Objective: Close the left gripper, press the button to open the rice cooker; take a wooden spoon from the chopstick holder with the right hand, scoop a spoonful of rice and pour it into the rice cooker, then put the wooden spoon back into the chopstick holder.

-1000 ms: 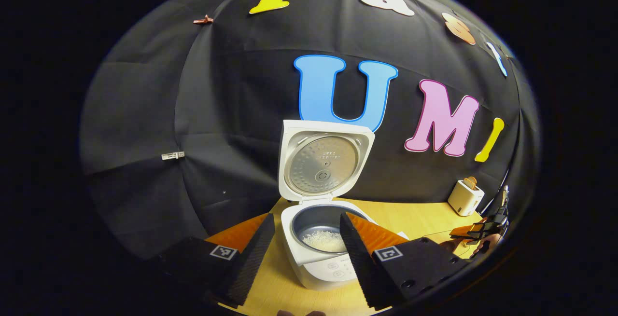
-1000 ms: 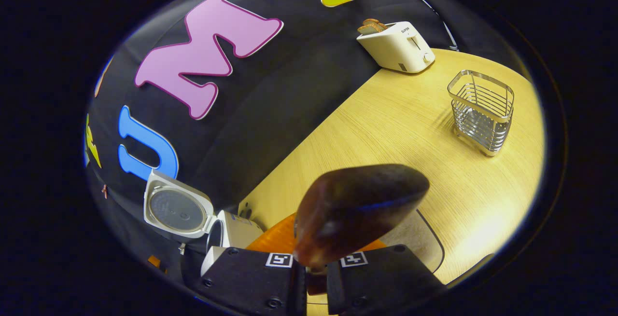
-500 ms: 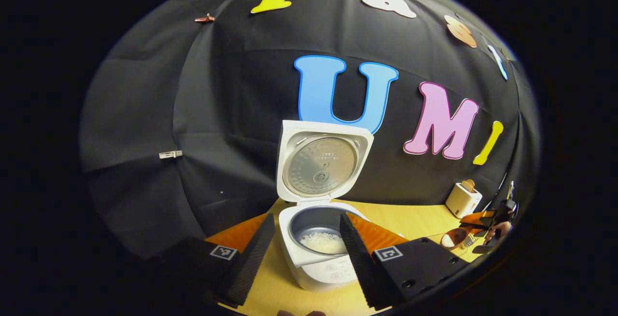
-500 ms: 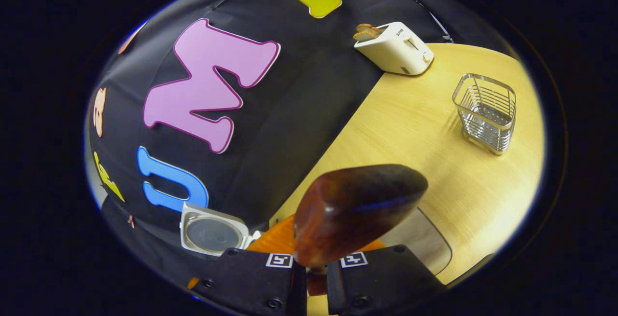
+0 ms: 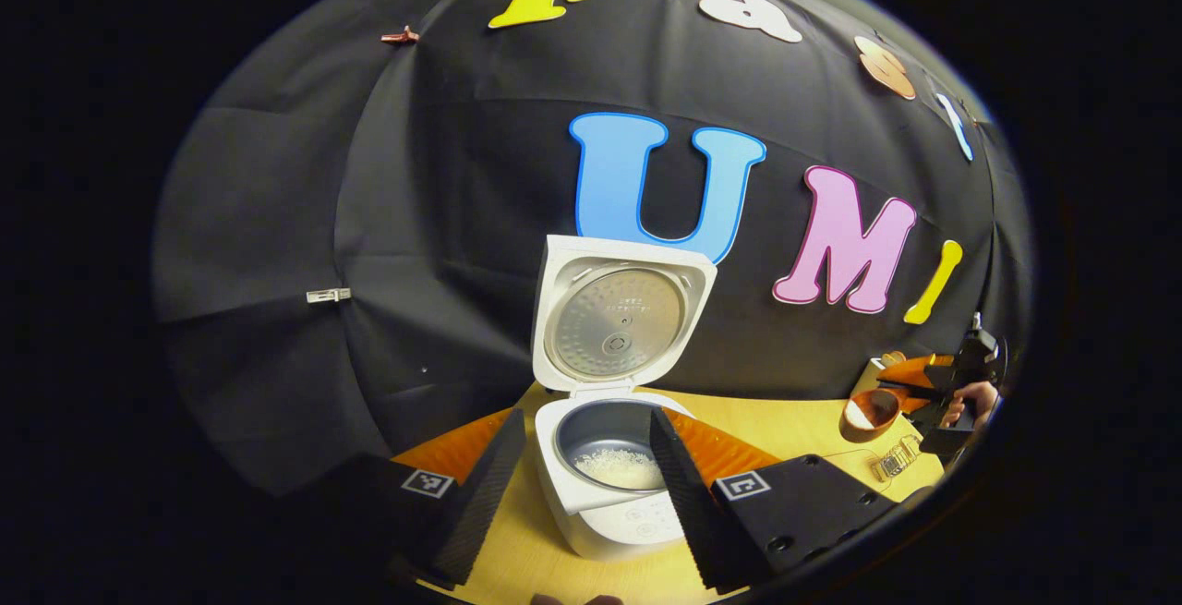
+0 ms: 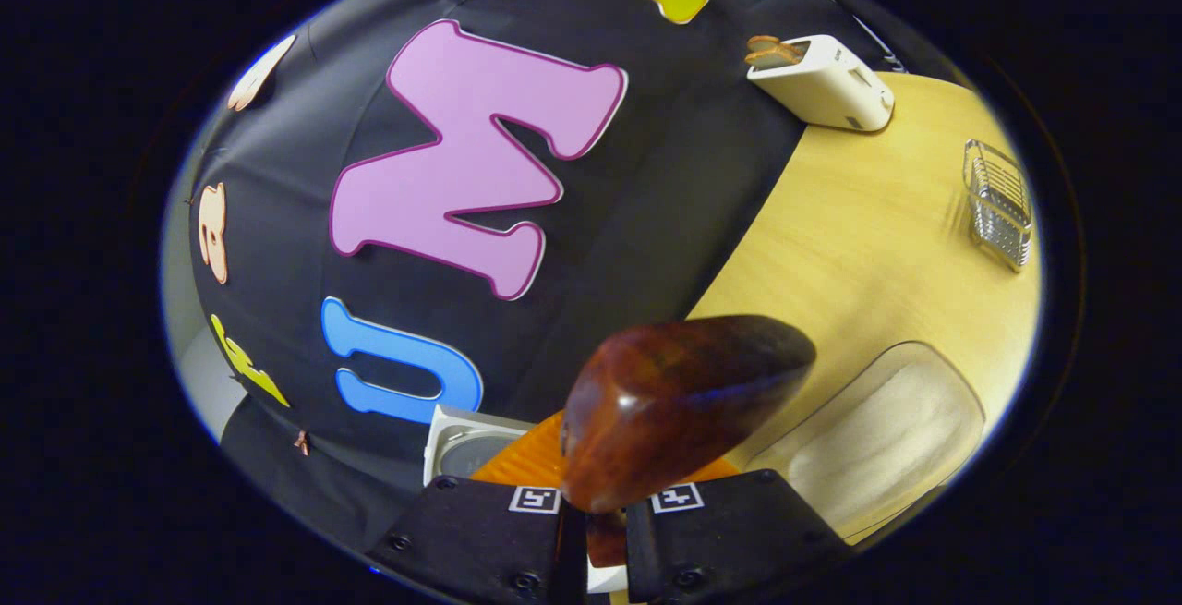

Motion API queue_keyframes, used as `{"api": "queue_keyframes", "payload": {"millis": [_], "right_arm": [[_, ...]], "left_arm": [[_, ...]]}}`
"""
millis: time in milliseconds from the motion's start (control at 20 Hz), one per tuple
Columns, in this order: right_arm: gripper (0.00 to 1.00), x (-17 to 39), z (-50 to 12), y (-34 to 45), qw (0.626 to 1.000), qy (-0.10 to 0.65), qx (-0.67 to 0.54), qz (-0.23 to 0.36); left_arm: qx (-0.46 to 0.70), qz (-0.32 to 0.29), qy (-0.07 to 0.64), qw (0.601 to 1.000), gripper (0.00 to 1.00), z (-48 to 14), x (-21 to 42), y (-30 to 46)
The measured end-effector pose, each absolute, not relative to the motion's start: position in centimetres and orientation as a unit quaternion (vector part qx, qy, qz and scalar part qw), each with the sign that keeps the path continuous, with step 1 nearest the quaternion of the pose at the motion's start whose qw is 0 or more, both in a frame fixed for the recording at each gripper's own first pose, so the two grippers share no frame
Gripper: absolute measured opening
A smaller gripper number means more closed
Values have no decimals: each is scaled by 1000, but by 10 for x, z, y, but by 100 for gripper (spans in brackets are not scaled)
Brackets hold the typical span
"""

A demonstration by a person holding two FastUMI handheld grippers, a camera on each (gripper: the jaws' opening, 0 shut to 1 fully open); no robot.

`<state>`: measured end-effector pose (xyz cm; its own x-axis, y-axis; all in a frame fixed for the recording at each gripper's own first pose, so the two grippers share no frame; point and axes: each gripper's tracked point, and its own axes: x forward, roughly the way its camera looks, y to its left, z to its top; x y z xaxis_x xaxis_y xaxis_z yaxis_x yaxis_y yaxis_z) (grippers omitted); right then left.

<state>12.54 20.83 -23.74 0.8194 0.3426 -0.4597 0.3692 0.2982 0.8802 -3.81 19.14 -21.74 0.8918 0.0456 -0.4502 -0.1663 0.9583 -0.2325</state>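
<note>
Wooden spoon (image 6: 679, 406): dark reddish-brown, glossy, bowl back facing the camera, clamped by its handle between the right gripper's (image 6: 591, 517) closed jaws above the table (image 6: 859, 217). Handle mostly hidden. Left gripper (image 5: 580, 466) jaws spread wide before the open rice cooker (image 5: 609, 383), rice inside.

Left tool (image 5: 587, 480): black blocks with square markers, ribbed wedge fingers, orange panels. Right tool (image 6: 591, 531): black screwed blocks, matching square markers.
</note>
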Motion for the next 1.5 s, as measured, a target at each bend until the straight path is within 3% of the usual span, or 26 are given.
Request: {"api": "queue_keyframes", "payload": {"millis": [300, 350, 400, 700, 750, 950, 1000, 1100, 1150, 1500], "right_arm": [[9, 162, -212, 281, 754, 306, 581, 27], [8, 166, -211, 292, 760, 308, 572, 31], [8, 170, -210, 303, 768, 309, 560, 35], [8, 191, -188, 369, 805, 297, 508, 81], [20, 193, -184, 377, 815, 293, 491, 88], [20, 208, -178, 406, 836, 289, 453, 109], [20, 213, -178, 410, 845, 286, 439, 108], [20, 218, -181, 420, 861, 286, 406, 109], [8, 217, -181, 426, 867, 285, 392, 116], [8, 212, -184, 465, 890, 284, 320, 162]], "left_arm": [[-138, 75, 222, 962, 87, -218, -48, 207], [-139, 79, 222, 962, 82, -218, -51, 211], [-139, 84, 221, 962, 87, -218, -52, 216], [-133, 108, 221, 960, 88, -223, -61, 239], [-133, 111, 223, 959, 87, -225, -62, 241], [-136, 116, 225, 958, 87, -230, -60, 247], [-137, 116, 226, 957, 82, -231, -59, 247], [-139, 117, 226, 957, 87, -232, -58, 249], [-138, 118, 227, 957, 87, -235, -58, 250], [-140, 126, 236, 953, 88, -243, -61, 255]]}}
